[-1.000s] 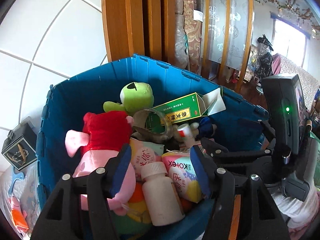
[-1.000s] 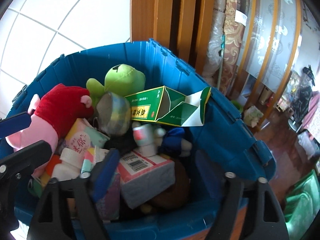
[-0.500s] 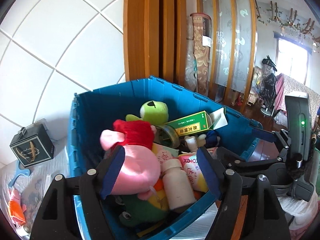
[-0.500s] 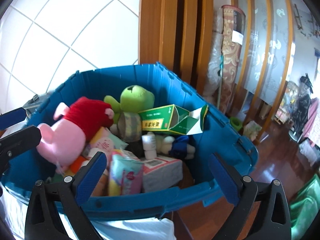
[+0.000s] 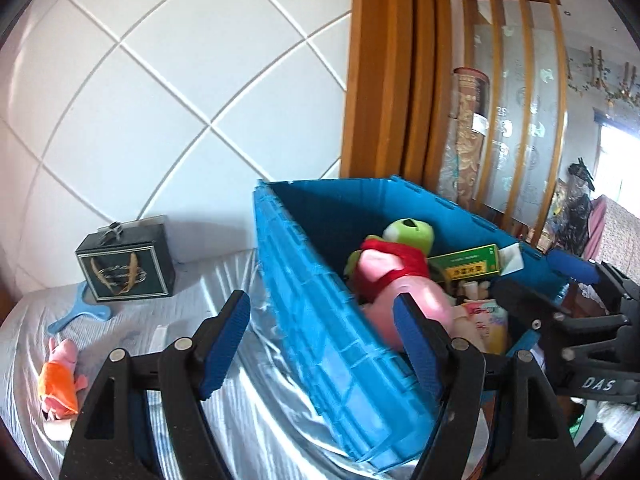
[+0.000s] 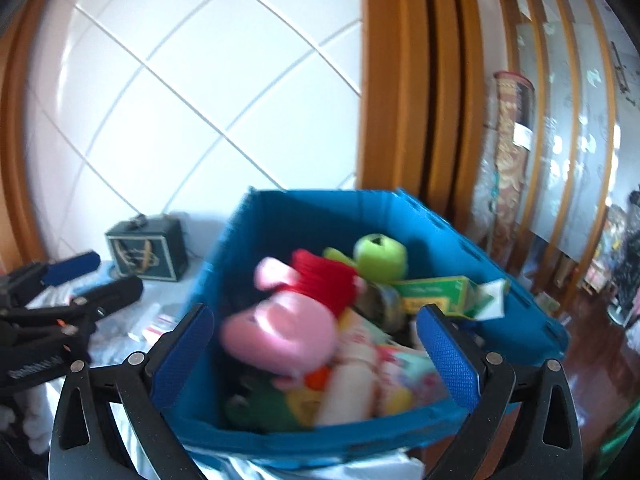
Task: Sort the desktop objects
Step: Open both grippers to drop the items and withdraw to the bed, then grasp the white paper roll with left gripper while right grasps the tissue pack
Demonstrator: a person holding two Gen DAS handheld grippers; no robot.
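A blue plastic crate [image 5: 320, 280] [image 6: 320, 216] stands on the cloth-covered table, full of sorted items: a pink pig plush in red [image 5: 400, 280] [image 6: 288, 320], a green frog plush [image 5: 412, 234] [image 6: 380, 256], a green box [image 5: 468, 266] [image 6: 436, 294], packets and a white bottle [image 6: 348, 384]. My left gripper [image 5: 320, 344] is open and empty, above the crate's left wall. My right gripper [image 6: 316, 356] is open and empty, above the crate's near side.
A dark gift box [image 5: 126, 262] [image 6: 148, 254], a blue hand mirror [image 5: 80, 312] and a small pig plush in orange [image 5: 60, 380] lie on the table left of the crate. A tiled wall and wooden door frame [image 5: 384, 68] stand behind.
Both grippers have pulled back and up from the crate and swung left. The left wrist view now shows the table and the items to the crate's left. Both stay open.
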